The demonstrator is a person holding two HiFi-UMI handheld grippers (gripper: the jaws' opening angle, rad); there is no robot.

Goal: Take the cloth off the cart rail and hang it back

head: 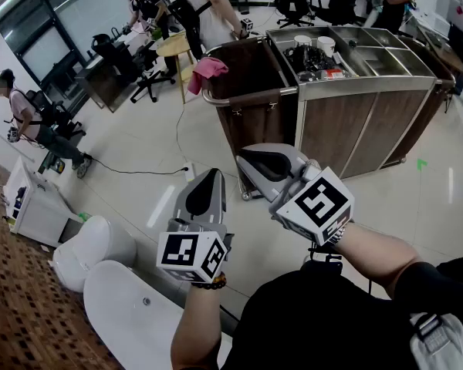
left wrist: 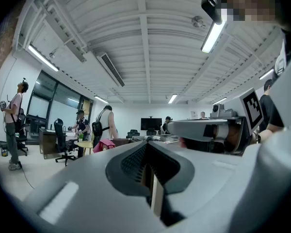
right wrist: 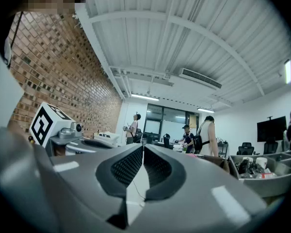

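Observation:
A pink cloth [head: 208, 71] is draped over the left end of the steel rail [head: 251, 94] of a wood-panelled cart [head: 355, 126]. It hangs well beyond both grippers. My left gripper [head: 212, 177] and right gripper [head: 247, 159] are held side by side over the floor, pointing toward the cart, both shut with nothing between the jaws. In the left gripper view the cloth [left wrist: 105, 145] shows small and far past the shut left gripper [left wrist: 146, 142]. The right gripper [right wrist: 143, 147] looks along the room with the cart [right wrist: 262, 171] at its right.
The cart top holds steel bins with cups [head: 312, 43] and clutter. Several people stand behind by desks and office chairs [head: 150, 79]. A black cable [head: 150, 169] runs over the floor. White rounded units [head: 100, 241] and a white box [head: 31, 203] sit at lower left.

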